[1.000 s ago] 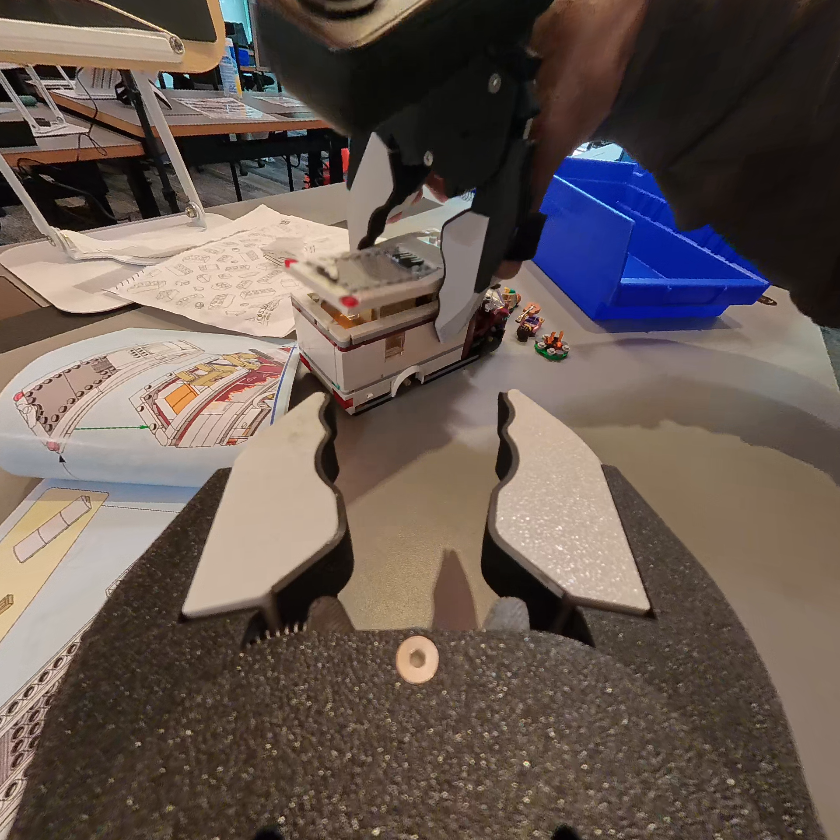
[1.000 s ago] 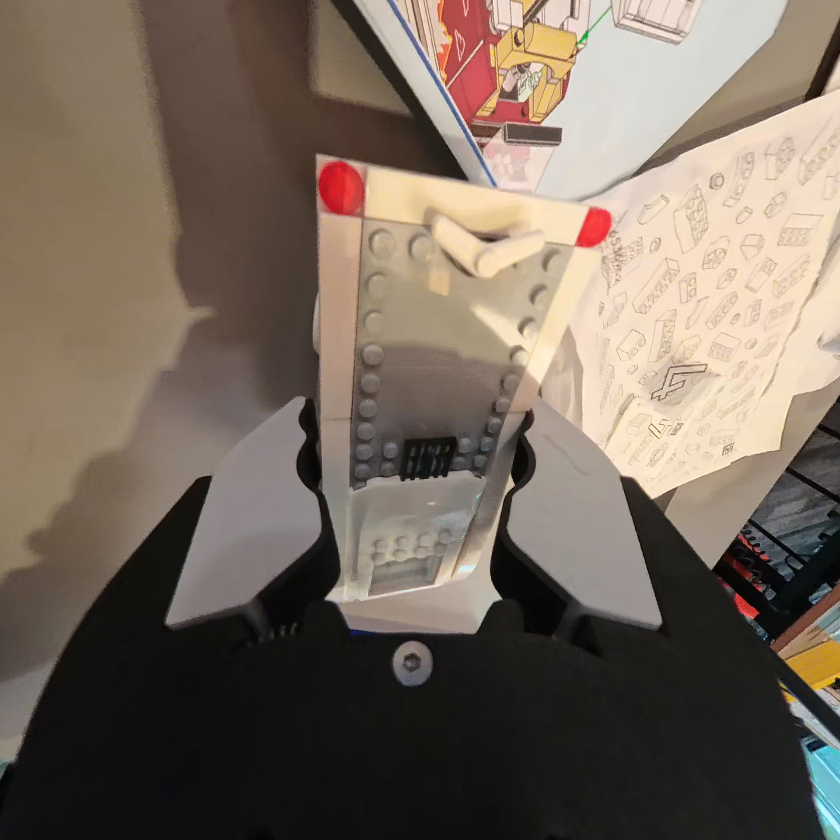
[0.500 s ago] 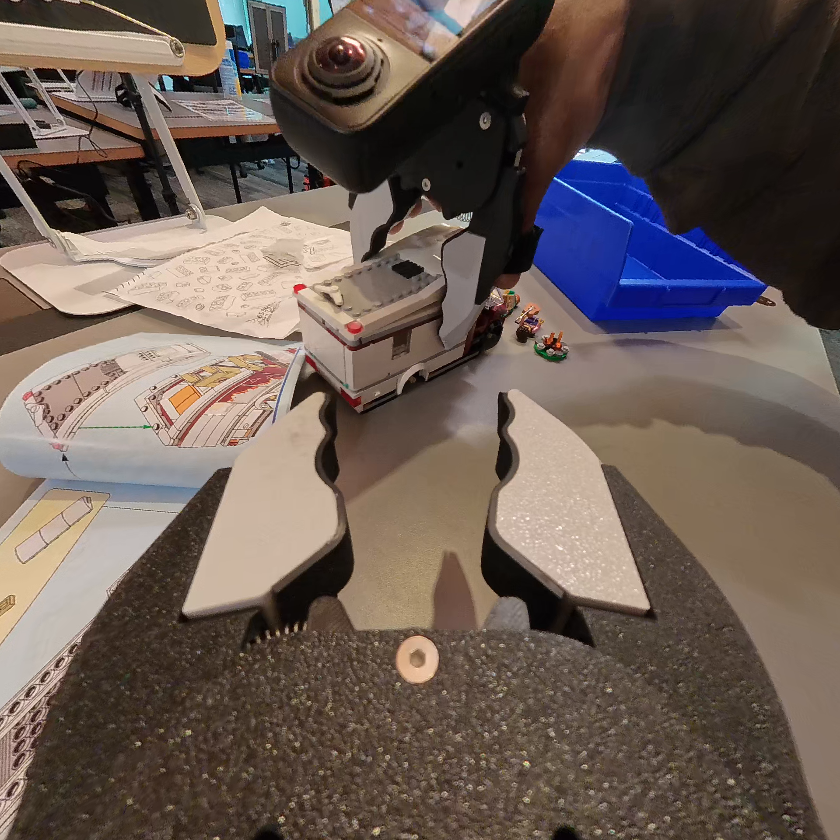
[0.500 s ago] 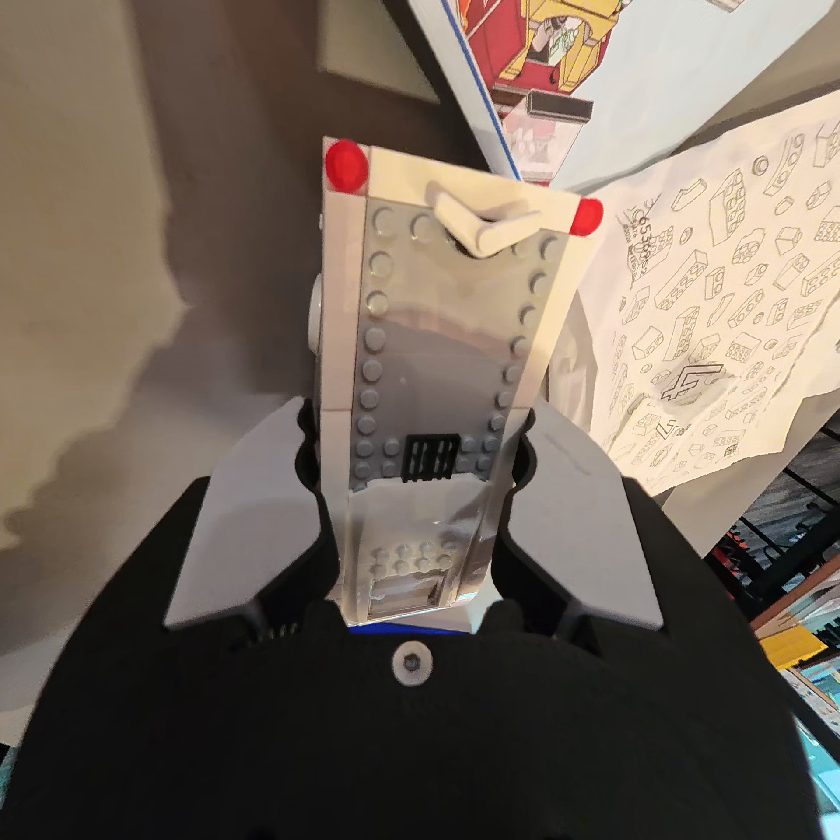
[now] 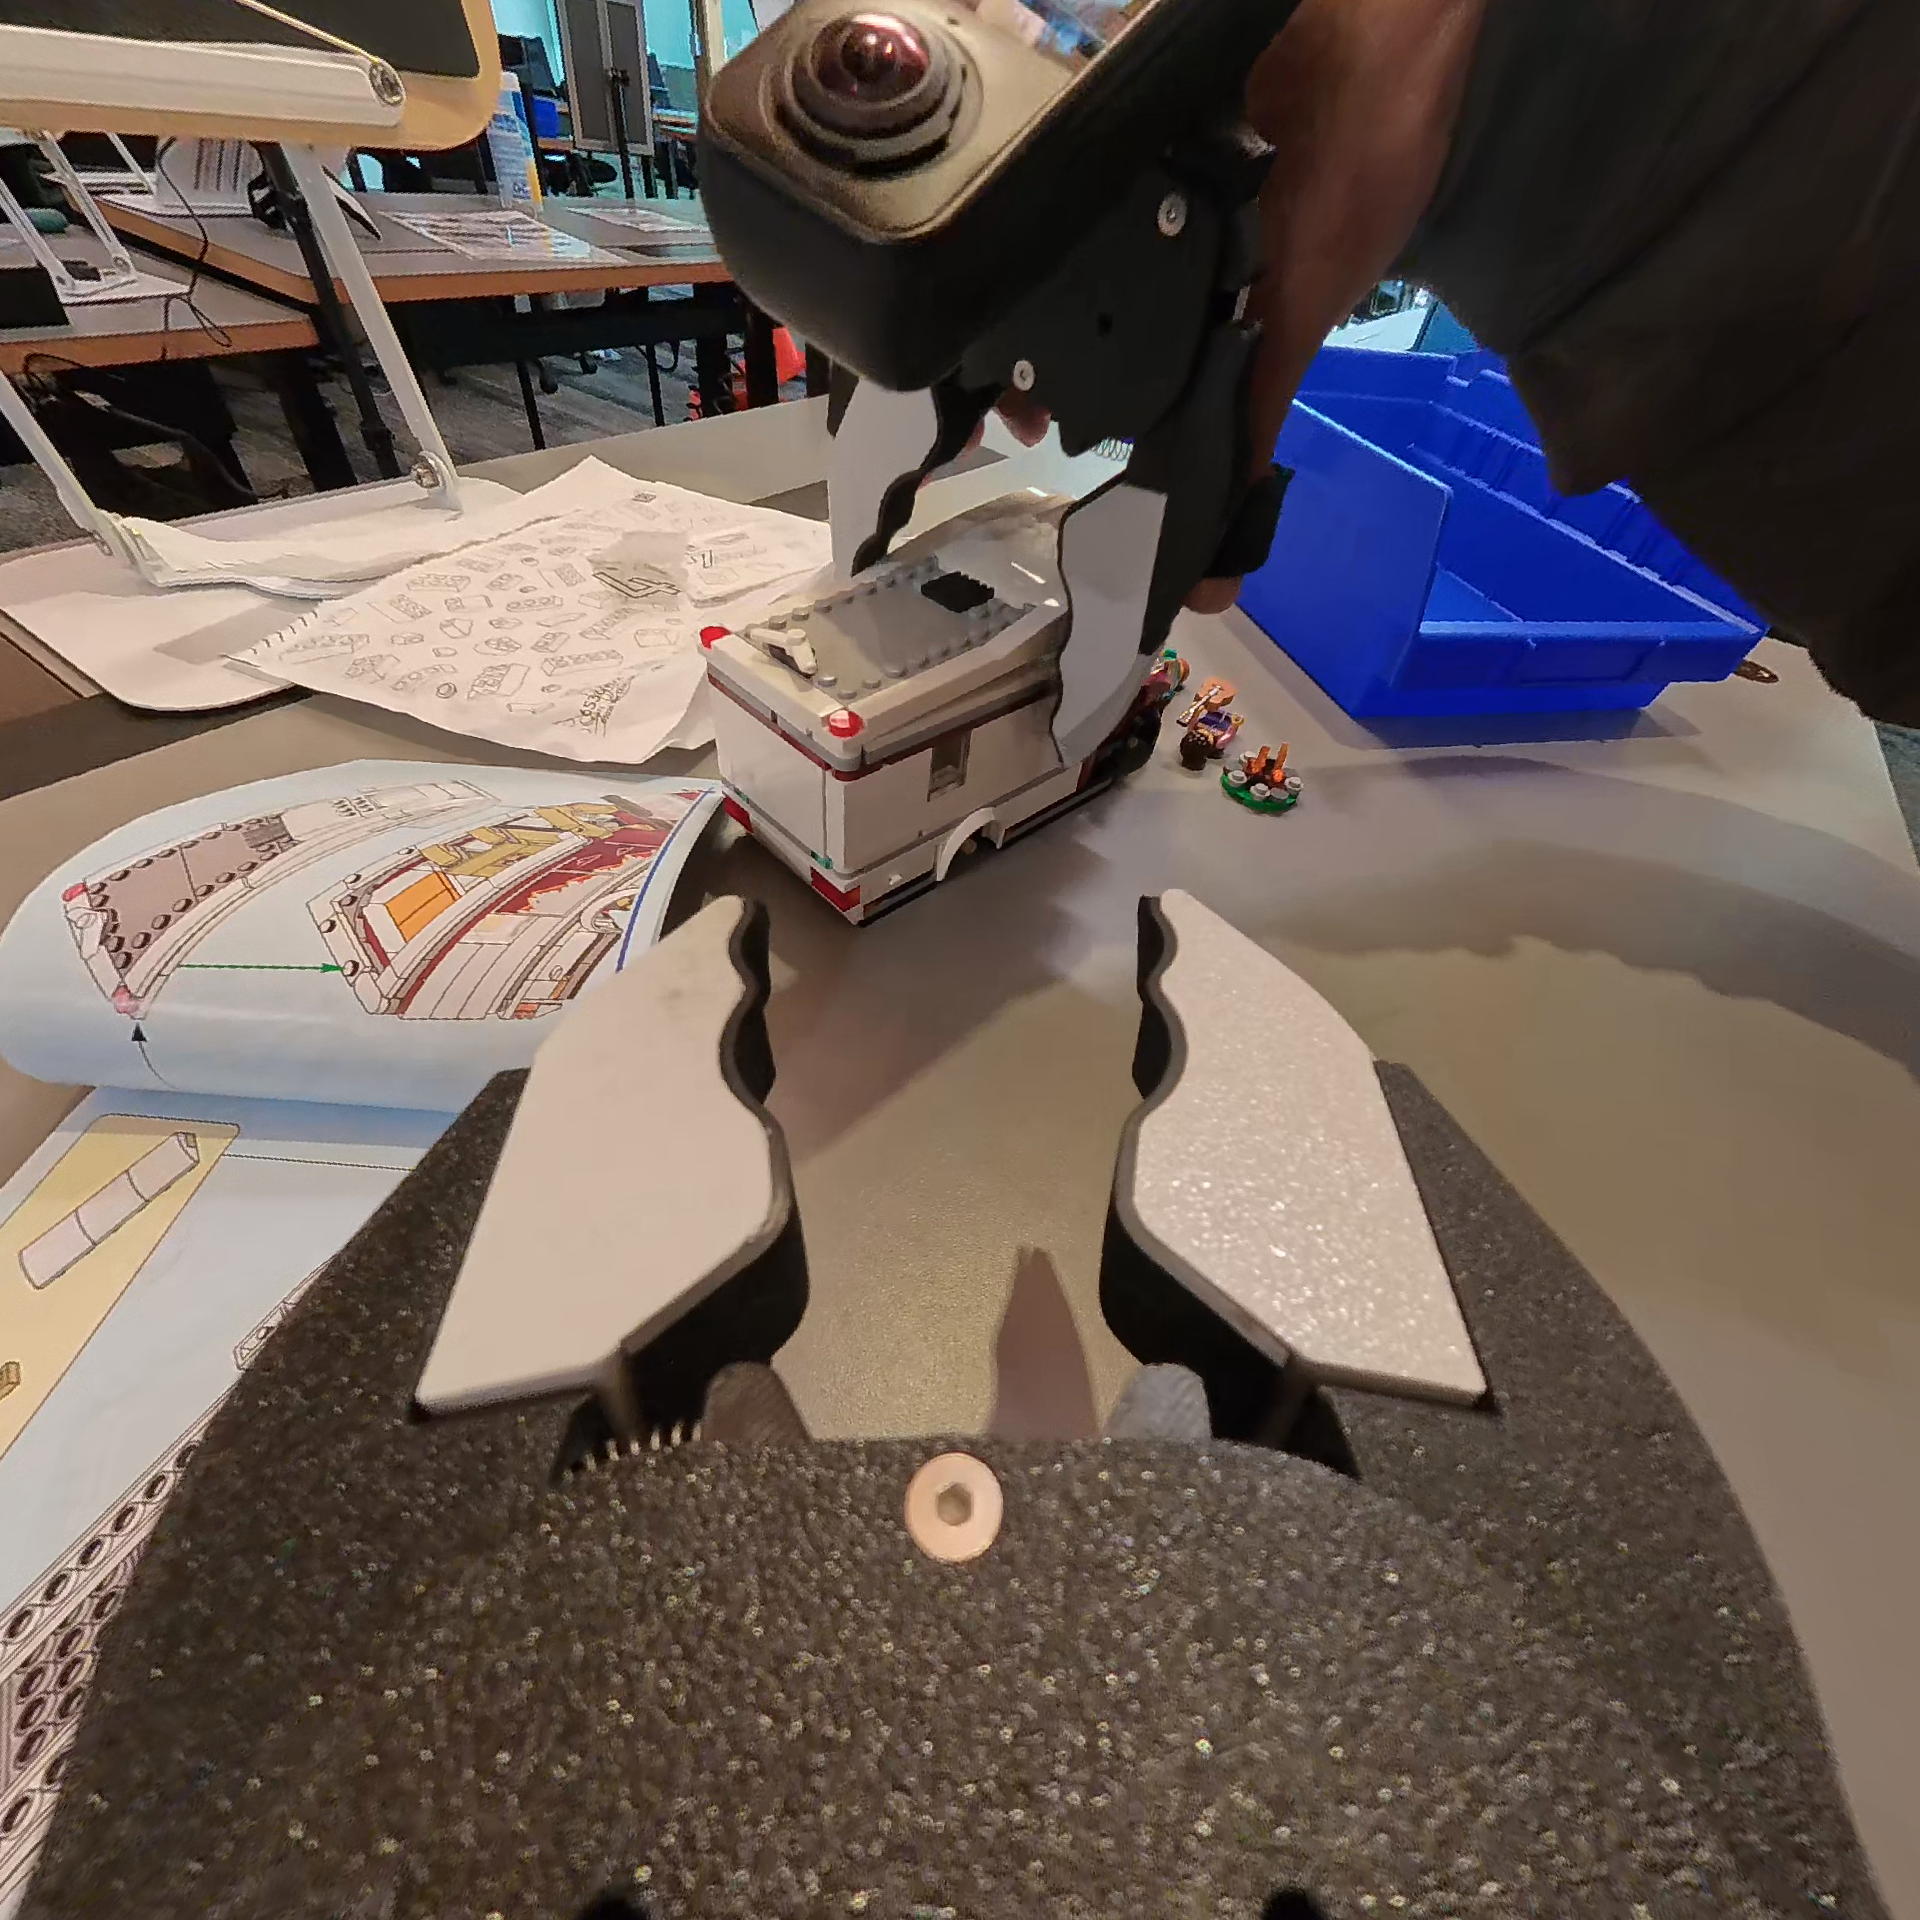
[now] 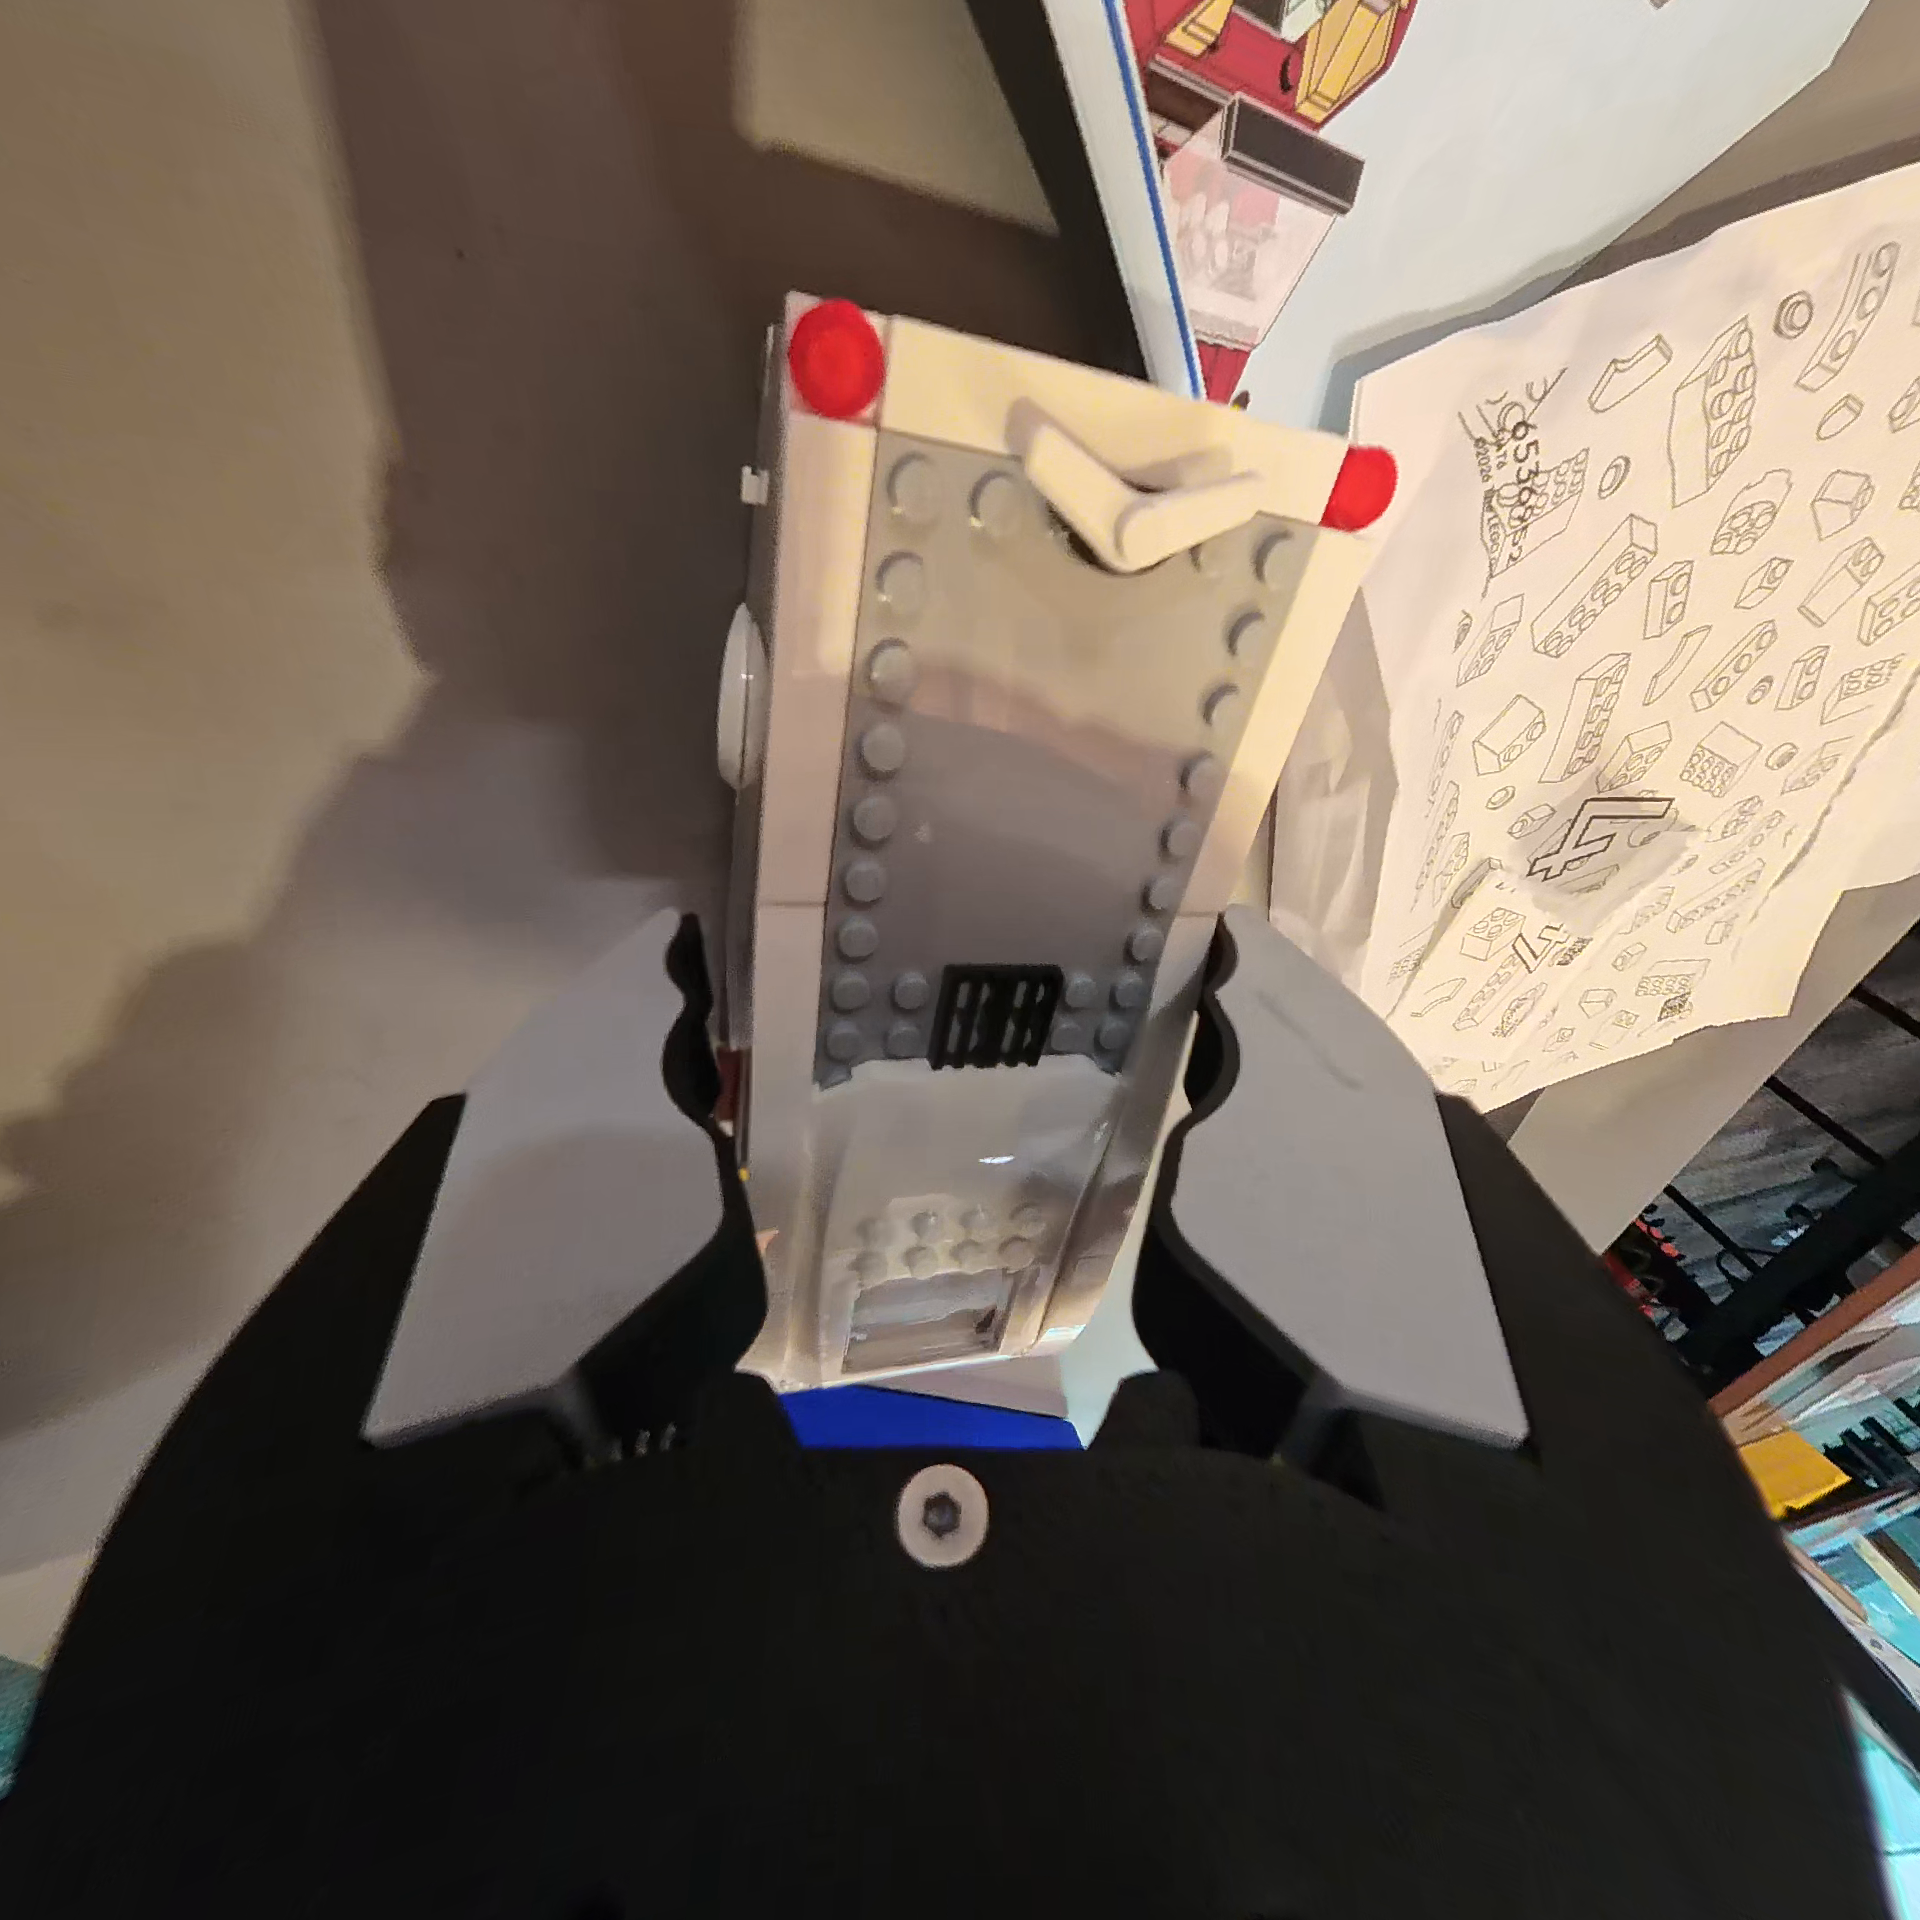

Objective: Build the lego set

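Observation:
A white toy brick camper van (image 5: 894, 790) stands on the grey table (image 5: 1351, 1039). Its grey studded roof (image 6: 1018, 790) with red corner studs sits on top of it. My right gripper (image 6: 956, 935) straddles the front end of the roof from above. A thin gap shows at its left finger (image 6: 582, 1143), so the pads do not clamp the roof. It also shows in the left wrist view (image 5: 982, 634), held by a hand. My left gripper (image 5: 948, 914) is open and empty, low over the table just in front of the van.
An open instruction booklet (image 5: 312, 935) lies left of the van, with a white parts sheet (image 5: 520, 623) behind it. Small figures (image 5: 1210, 717) and a toy campfire (image 5: 1262, 774) sit right of the van. A blue bin (image 5: 1507, 592) stands at the right, and a white lamp stand (image 5: 343, 260) at the back left. The gap from one gripper's tips to the other's is roughly 15 cm.
My right gripper has lowered the roof from above the van down onto its body, and its jaws have spread slightly off the roof's sides. My left gripper has not moved.

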Action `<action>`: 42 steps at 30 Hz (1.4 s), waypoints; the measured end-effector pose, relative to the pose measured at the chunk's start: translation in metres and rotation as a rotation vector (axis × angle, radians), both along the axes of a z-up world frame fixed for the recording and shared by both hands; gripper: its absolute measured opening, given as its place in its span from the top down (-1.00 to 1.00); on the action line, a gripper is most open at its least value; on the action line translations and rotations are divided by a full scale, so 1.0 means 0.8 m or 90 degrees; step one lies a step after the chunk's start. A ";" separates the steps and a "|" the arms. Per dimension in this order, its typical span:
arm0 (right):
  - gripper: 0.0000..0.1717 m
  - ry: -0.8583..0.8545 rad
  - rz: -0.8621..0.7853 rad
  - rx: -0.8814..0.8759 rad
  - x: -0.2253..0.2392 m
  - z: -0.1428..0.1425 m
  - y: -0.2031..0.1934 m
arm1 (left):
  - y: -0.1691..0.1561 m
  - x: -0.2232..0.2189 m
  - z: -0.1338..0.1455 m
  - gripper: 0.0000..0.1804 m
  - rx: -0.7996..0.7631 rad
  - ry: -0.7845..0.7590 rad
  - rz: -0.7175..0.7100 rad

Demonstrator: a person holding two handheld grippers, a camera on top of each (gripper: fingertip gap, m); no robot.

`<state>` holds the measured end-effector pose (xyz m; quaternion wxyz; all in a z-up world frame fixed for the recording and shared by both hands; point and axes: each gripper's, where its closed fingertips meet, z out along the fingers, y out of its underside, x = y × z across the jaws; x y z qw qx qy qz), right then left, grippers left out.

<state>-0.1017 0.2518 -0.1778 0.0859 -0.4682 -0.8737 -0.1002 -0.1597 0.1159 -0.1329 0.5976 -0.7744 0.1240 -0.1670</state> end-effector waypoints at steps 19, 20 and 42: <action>-0.01 0.001 0.026 -0.004 -0.014 -0.009 -0.002 | 0.000 0.001 0.001 0.24 0.002 -0.001 -0.004; 0.00 -0.002 0.025 -0.001 -0.012 -0.009 -0.001 | 0.000 0.001 0.001 0.24 0.002 0.000 -0.005; 0.01 0.031 0.050 0.017 -0.018 0.008 0.004 | -0.001 0.008 -0.005 0.24 -0.009 0.006 -0.020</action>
